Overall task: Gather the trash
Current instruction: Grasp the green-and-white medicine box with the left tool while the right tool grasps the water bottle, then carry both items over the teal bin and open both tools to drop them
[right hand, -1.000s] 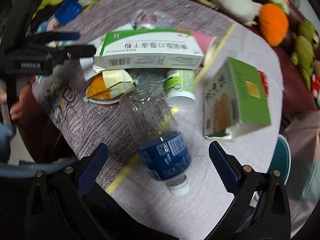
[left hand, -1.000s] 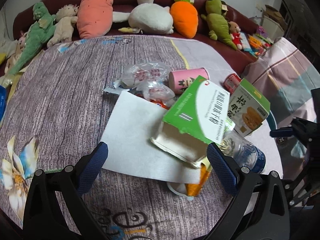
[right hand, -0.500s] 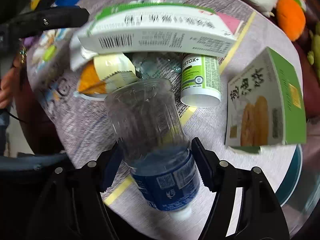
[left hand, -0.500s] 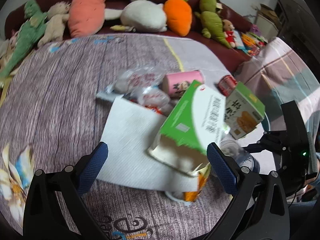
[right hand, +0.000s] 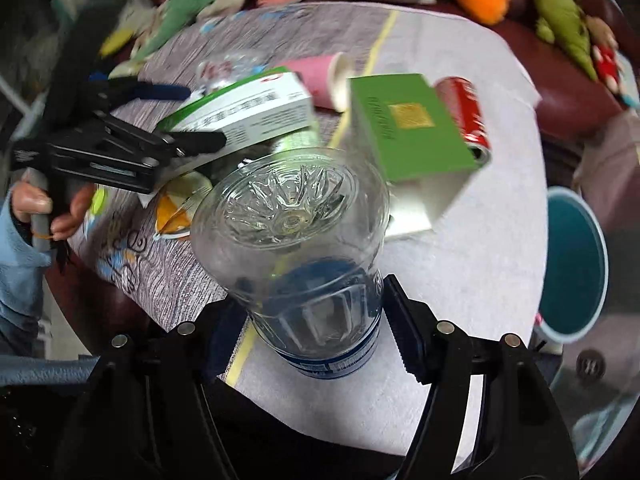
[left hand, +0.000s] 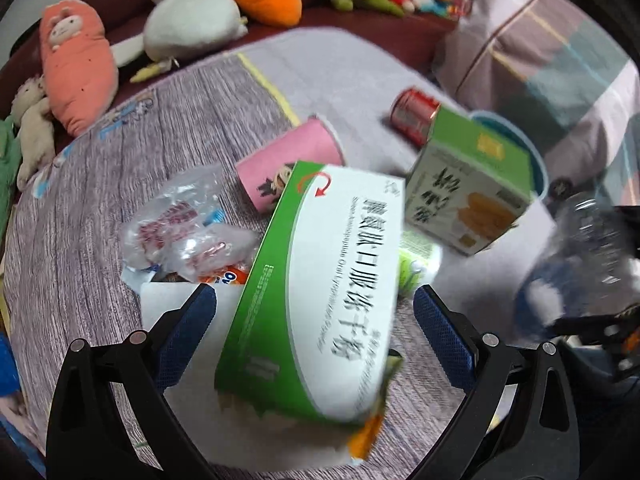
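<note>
My right gripper (right hand: 312,320) is shut on a clear plastic bottle (right hand: 296,232) with a blue label and holds it above the table, its base toward the camera. The bottle shows blurred at the right of the left wrist view (left hand: 576,256). My left gripper (left hand: 316,320) is open, its fingers on either side of a long green-and-white medicine box (left hand: 320,292) without touching it. That box also shows in the right wrist view (right hand: 248,108), with the left gripper (right hand: 176,120) beside it. A teal bin (right hand: 572,264) stands off the table's right edge.
On the table lie a green snack box (left hand: 468,188), a pink paper cup (left hand: 288,160), a red can (left hand: 412,114), clear plastic bags (left hand: 180,228), a white sheet (left hand: 192,320) and an orange wrapper (right hand: 176,208). Plush toys (left hand: 188,28) line the sofa behind.
My right gripper closed on the bottle and lifted it off the table, tipping its base toward the camera. My left gripper moved forward over the medicine box and swung right.
</note>
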Demonstrator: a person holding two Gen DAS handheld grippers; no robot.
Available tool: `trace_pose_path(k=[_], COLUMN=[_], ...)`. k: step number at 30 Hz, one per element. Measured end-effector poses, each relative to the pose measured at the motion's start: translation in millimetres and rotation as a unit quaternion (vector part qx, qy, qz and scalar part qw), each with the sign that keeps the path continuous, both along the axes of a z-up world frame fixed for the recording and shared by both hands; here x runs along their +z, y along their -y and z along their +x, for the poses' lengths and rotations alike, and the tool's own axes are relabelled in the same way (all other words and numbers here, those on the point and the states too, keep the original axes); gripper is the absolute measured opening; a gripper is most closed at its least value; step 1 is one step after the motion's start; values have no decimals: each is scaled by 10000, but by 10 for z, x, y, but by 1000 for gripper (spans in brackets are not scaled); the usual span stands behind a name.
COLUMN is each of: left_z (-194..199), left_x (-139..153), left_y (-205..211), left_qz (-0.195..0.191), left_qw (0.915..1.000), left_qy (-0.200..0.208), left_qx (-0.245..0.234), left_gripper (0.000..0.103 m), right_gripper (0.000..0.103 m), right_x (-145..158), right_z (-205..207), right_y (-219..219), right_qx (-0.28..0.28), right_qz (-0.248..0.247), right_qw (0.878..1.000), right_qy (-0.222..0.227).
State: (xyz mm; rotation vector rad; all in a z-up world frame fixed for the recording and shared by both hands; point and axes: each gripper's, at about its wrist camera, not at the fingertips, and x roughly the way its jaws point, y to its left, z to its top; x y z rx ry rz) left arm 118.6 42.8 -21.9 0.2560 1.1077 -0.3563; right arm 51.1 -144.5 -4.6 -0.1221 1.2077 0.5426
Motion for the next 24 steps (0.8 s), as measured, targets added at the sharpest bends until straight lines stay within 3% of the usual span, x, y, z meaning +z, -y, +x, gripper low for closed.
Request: trace_pose_path(k=[3, 4, 8, 18, 24], left_z=[61, 66, 26, -256, -433], left_x=[-130, -157, -151, 203, 635], left_y=[15, 7, -28, -175, 116], left_qz=[4, -34, -35, -297, -631], left_qw=[9998, 9998, 9993, 9933, 9914], left_qy=[-176, -194, -73, 399, 783], left_qx=[28, 74, 354, 1043, 843], left_gripper=[98, 82, 76, 75, 75], right_gripper=[64, 64, 64, 64, 64], right_x=[4, -3, -50, 30, 216], right_z=[1, 0, 32, 24, -16], right_y=[138, 175, 309, 579, 926], right_qx=[-227, -275, -507, -752, -1158], right_qz=[148, 181, 366, 728, 935], right_qw=[9996, 9995, 9980, 9945, 9884], right_qy=[2, -5, -70, 18, 296])
